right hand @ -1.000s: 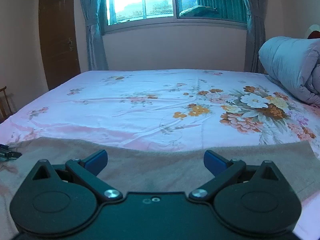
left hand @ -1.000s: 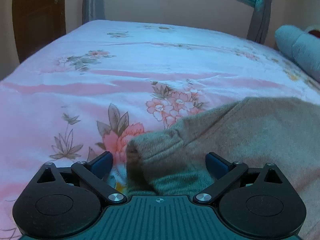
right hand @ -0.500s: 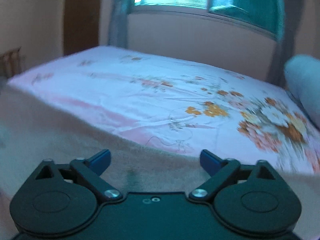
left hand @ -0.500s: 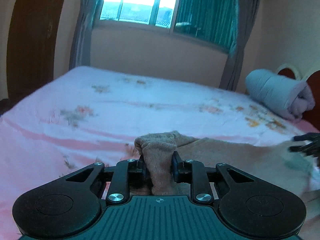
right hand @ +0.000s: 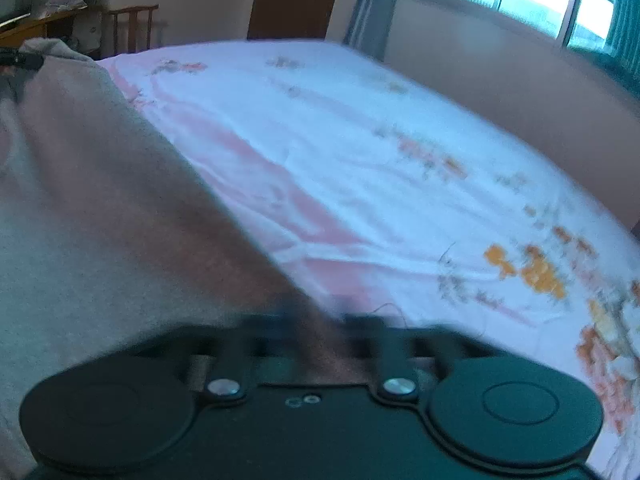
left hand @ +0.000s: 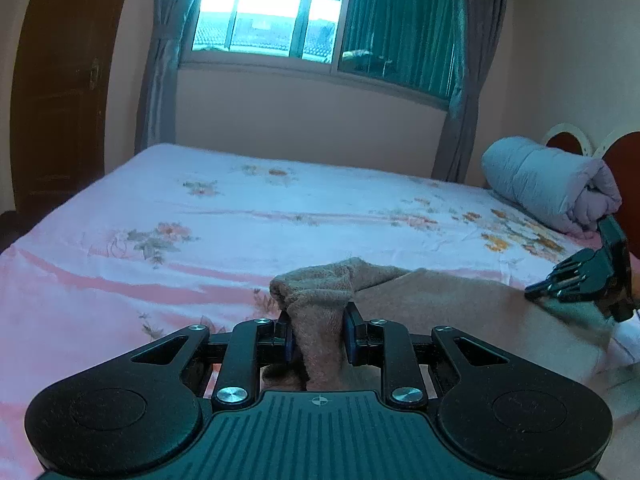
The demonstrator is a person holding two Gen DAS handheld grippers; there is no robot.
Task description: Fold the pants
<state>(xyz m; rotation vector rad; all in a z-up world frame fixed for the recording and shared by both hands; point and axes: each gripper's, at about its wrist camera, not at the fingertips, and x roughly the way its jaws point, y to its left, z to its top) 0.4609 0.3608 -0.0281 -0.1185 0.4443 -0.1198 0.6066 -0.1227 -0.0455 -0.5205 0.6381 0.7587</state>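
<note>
The brown fleece pants (left hand: 440,300) lie along the near edge of the bed. My left gripper (left hand: 318,338) is shut on a bunched end of the pants and holds it raised off the sheet. My right gripper (right hand: 316,340) is shut on the other end of the pants (right hand: 100,208); this view is blurred by motion. The right gripper also shows in the left wrist view (left hand: 588,280) at the far right, tilted over the fabric. The left gripper shows faintly at the top left of the right wrist view (right hand: 20,60).
The bed has a pink floral sheet (left hand: 240,216). A rolled grey-blue duvet (left hand: 548,184) lies at the headboard end on the right. A window with curtains (left hand: 320,20) and a brown door (left hand: 60,80) stand beyond the bed. A wooden chair (right hand: 132,28) stands past the bed's corner.
Both grippers have closed on the pants, left first, then right. Both ends have lifted, and the right gripper has swung to face left.
</note>
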